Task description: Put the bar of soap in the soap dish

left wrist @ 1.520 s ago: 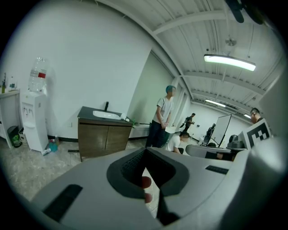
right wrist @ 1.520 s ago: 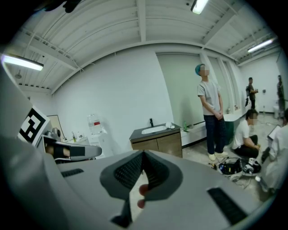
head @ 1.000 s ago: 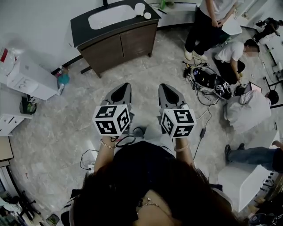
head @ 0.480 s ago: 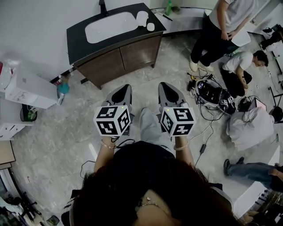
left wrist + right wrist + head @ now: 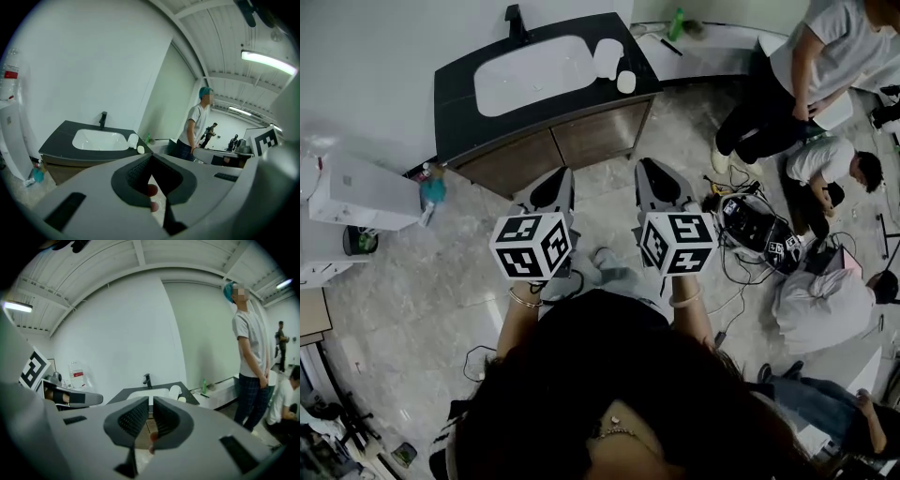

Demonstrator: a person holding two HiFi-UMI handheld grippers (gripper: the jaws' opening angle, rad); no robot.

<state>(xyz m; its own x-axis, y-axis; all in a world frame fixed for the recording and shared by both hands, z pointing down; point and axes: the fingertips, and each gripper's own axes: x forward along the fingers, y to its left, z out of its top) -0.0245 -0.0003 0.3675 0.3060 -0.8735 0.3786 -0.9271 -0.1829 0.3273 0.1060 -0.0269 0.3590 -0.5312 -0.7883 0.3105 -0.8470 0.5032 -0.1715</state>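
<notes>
Left claw (image 5: pixel 557 184), right claw (image 5: pixel 651 174) near sink cabinet (image 5: pixel 546 141).

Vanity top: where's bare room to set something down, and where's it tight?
Bare: the dark counter left of the basin, and the narrow strip in front of the basin. Crowded: the right end, where the dish and soap sit close together. The faucet takes the back edge.
</notes>
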